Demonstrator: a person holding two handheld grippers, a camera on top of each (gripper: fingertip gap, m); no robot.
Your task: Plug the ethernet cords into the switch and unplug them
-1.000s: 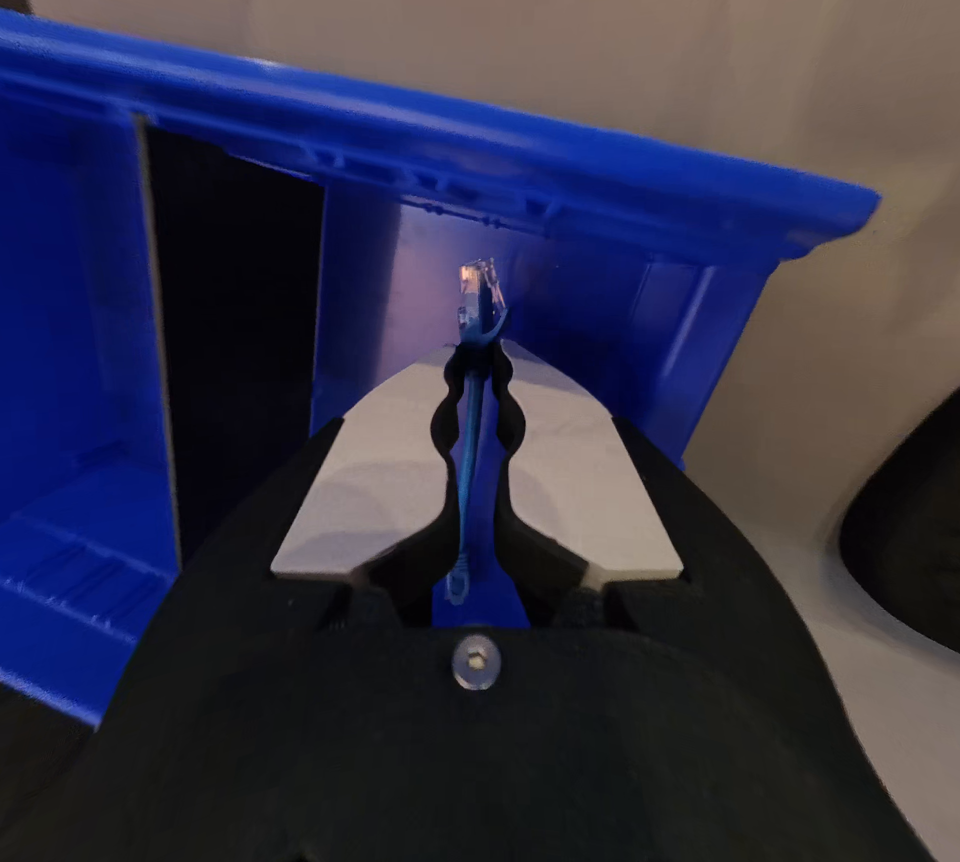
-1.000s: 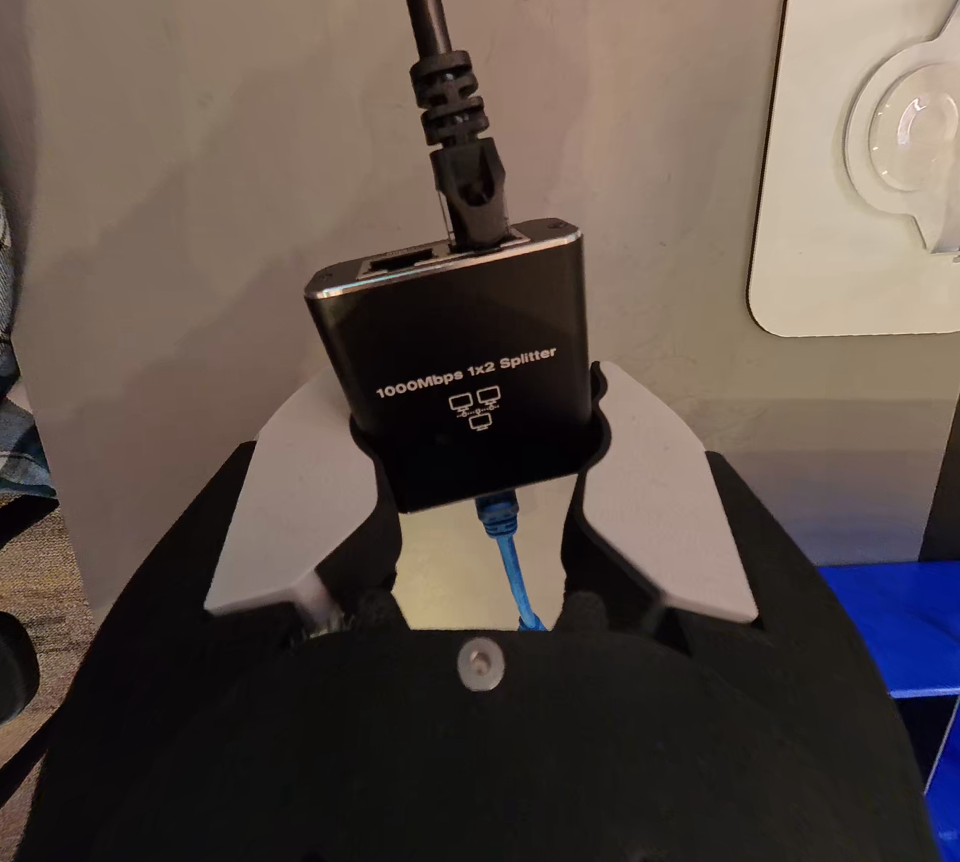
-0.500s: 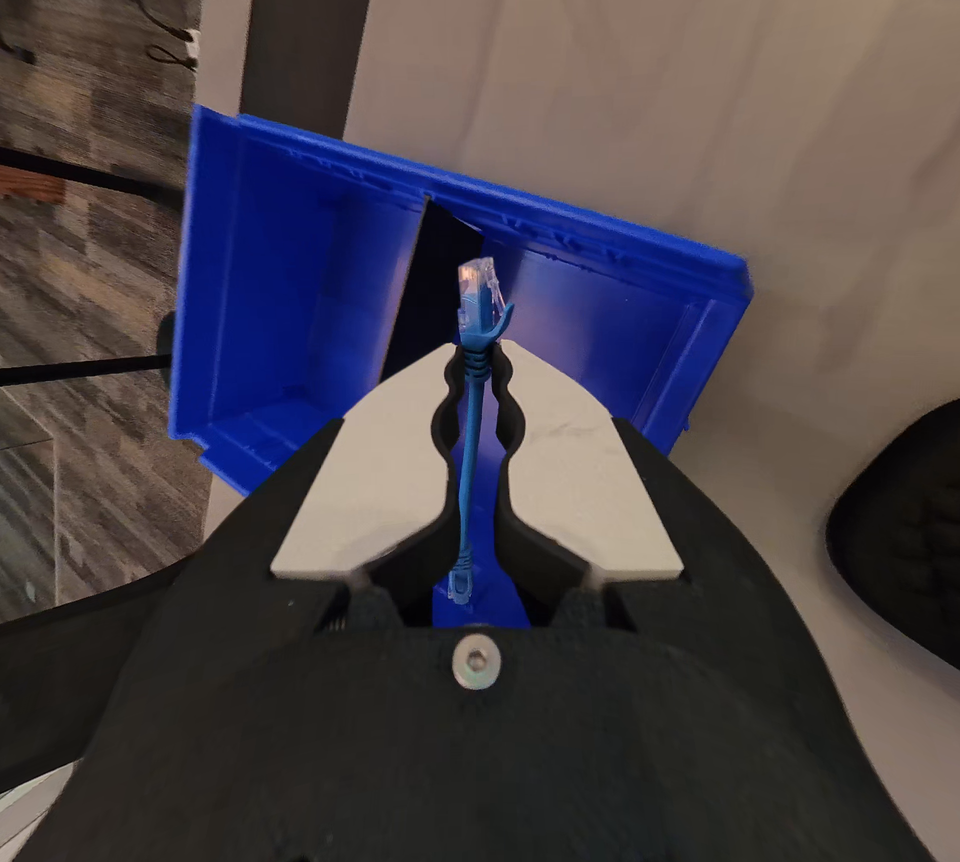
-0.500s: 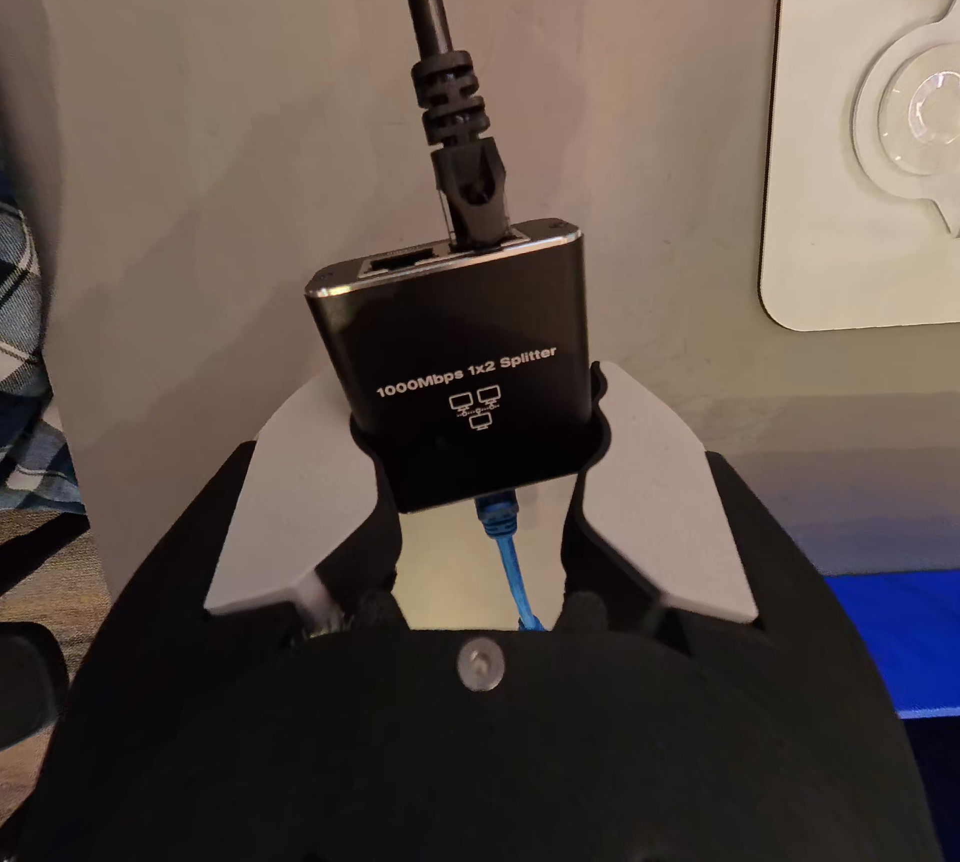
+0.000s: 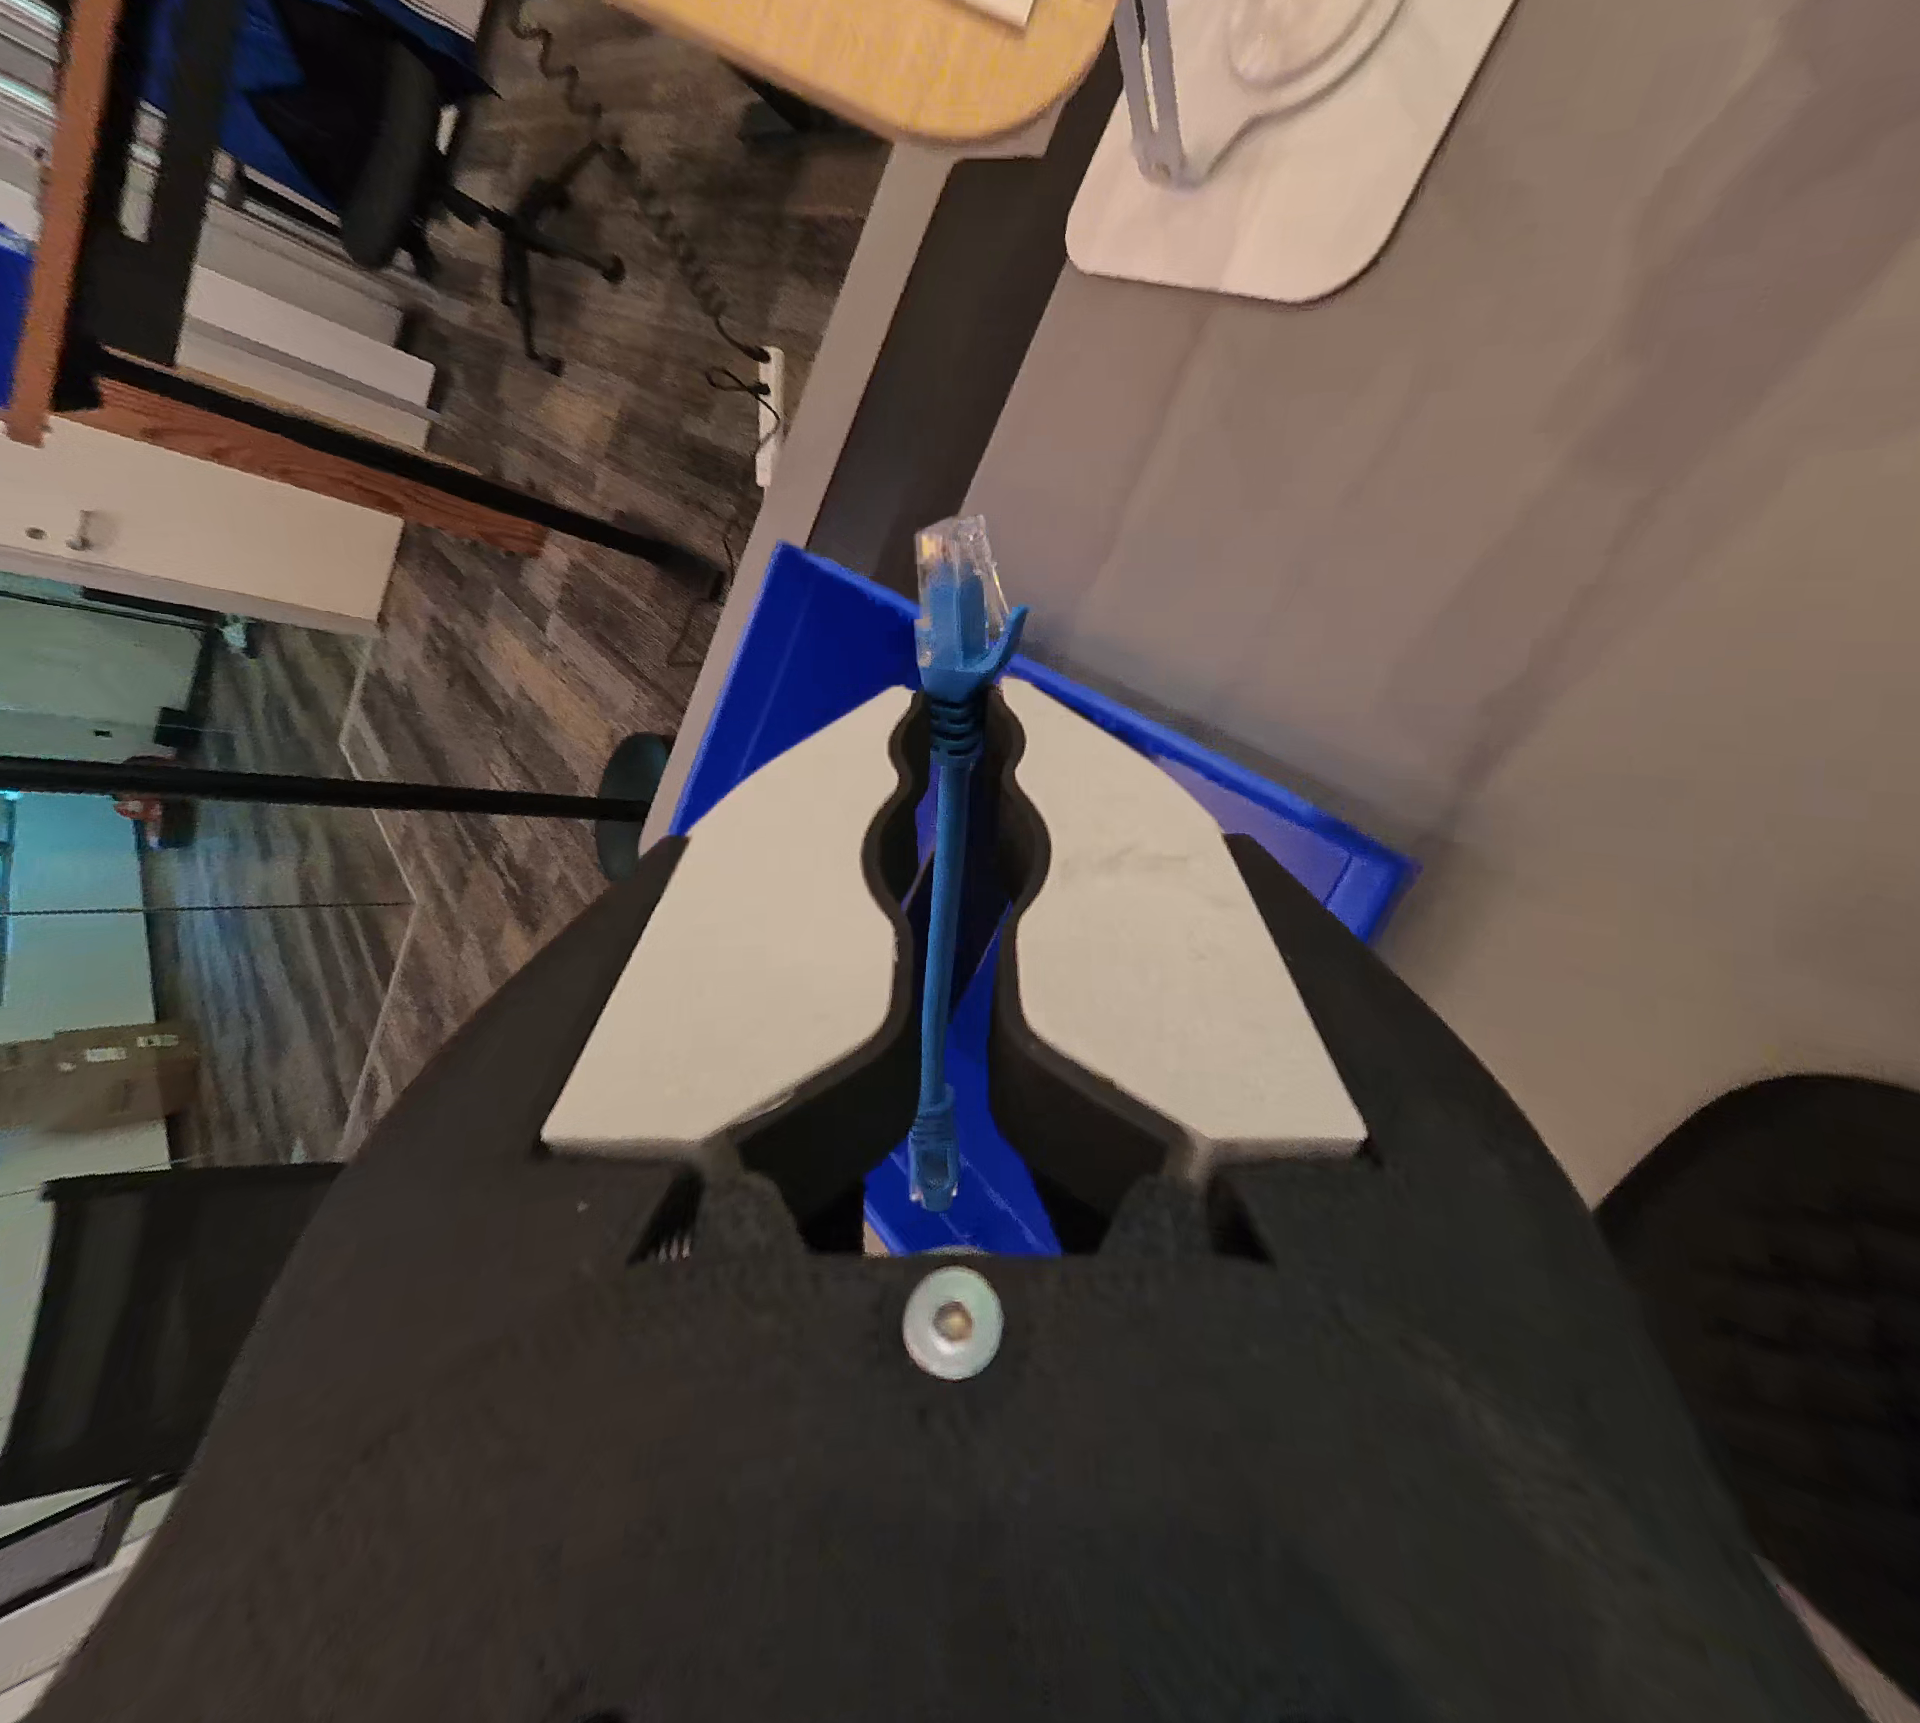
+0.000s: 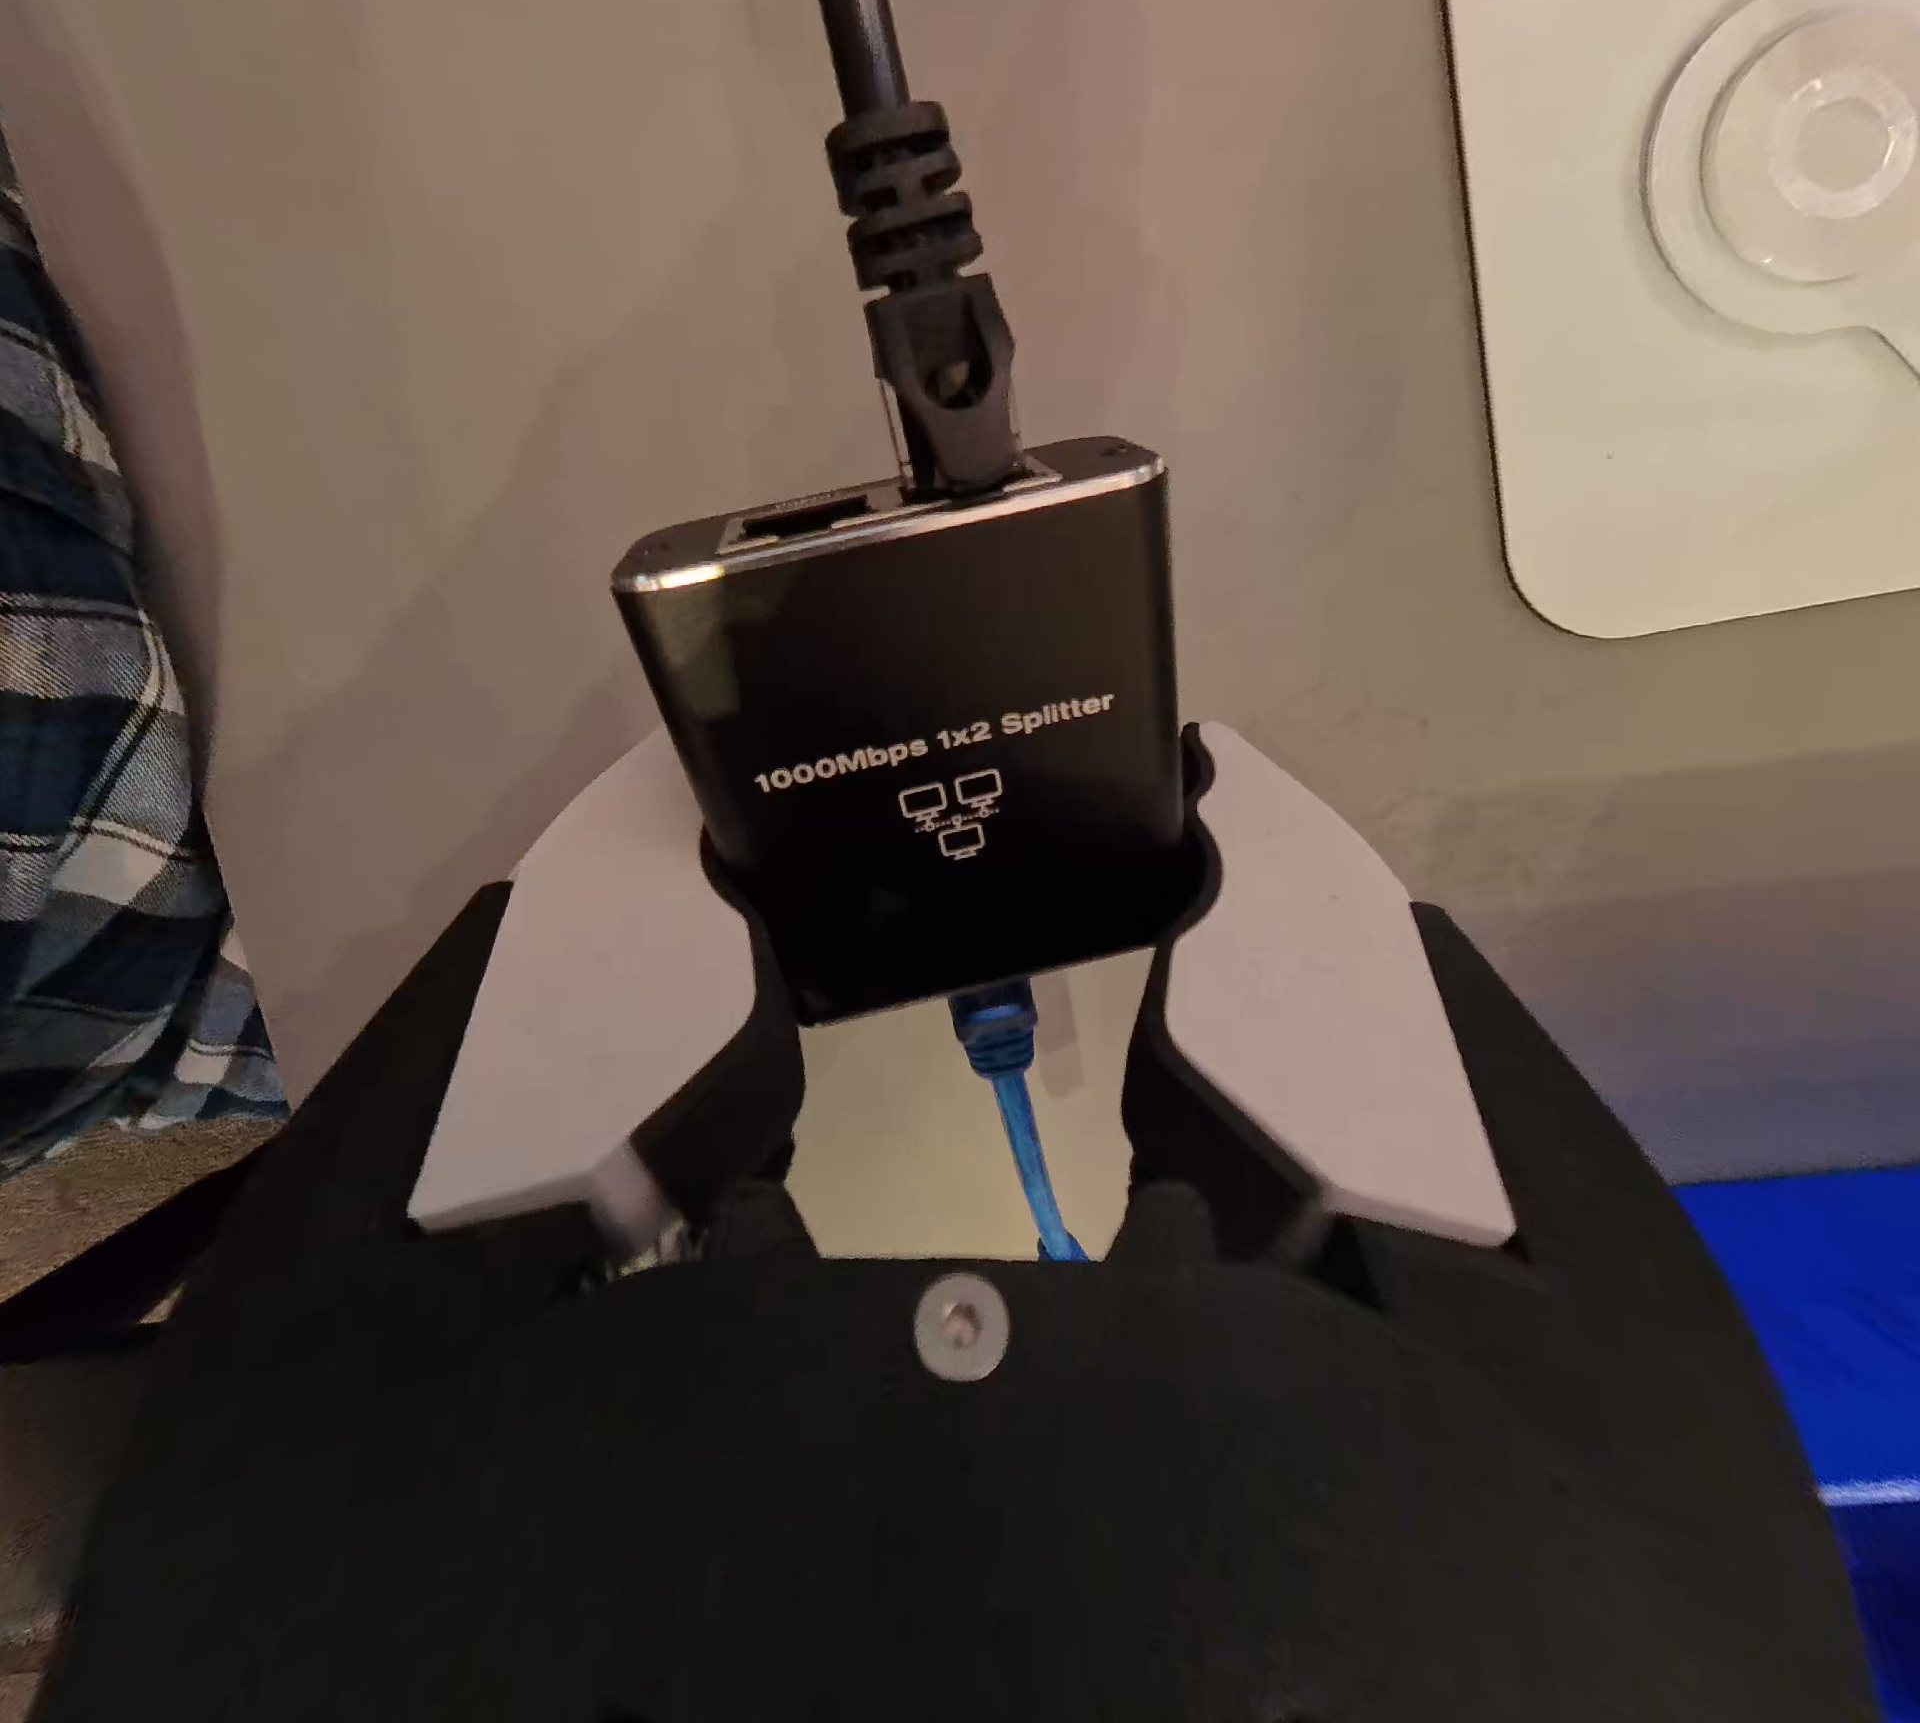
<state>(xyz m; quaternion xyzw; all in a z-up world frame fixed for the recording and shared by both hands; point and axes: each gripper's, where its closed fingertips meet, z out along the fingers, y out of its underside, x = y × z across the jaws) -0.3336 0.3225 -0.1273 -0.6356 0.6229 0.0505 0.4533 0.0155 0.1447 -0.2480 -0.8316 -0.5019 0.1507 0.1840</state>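
Note:
My left gripper (image 5: 958, 717) is shut on a short blue ethernet cord (image 5: 943, 894). Its clear plug (image 5: 958, 593) sticks out past the fingertips, and the cord's other plug hangs between the fingers near the palm. My right gripper (image 6: 951, 832) is shut on a black switch box (image 6: 914, 717), held by its two sides. A black ethernet cord (image 6: 914, 219) is plugged into the right port on its far end. The port to its left (image 6: 795, 522) is empty. A blue cord (image 6: 1023, 1143) is plugged into the box's near end.
A blue plastic bin (image 5: 821, 697) lies behind the left gripper on the grey table (image 5: 1558, 634); a corner of it shows in the right wrist view (image 6: 1808, 1310). A white pad with a clear suction mount (image 6: 1766, 219) sits far right. A plaid sleeve (image 6: 83, 738) is at left. A black rounded object (image 5: 1787, 1310) is at lower right. Tip to tip, the grippers are about 40 cm apart.
My left gripper has pulled back and swung away from the blue bin with the blue cord still in it; floor and furniture now show. The right gripper and switch shifted only slightly.

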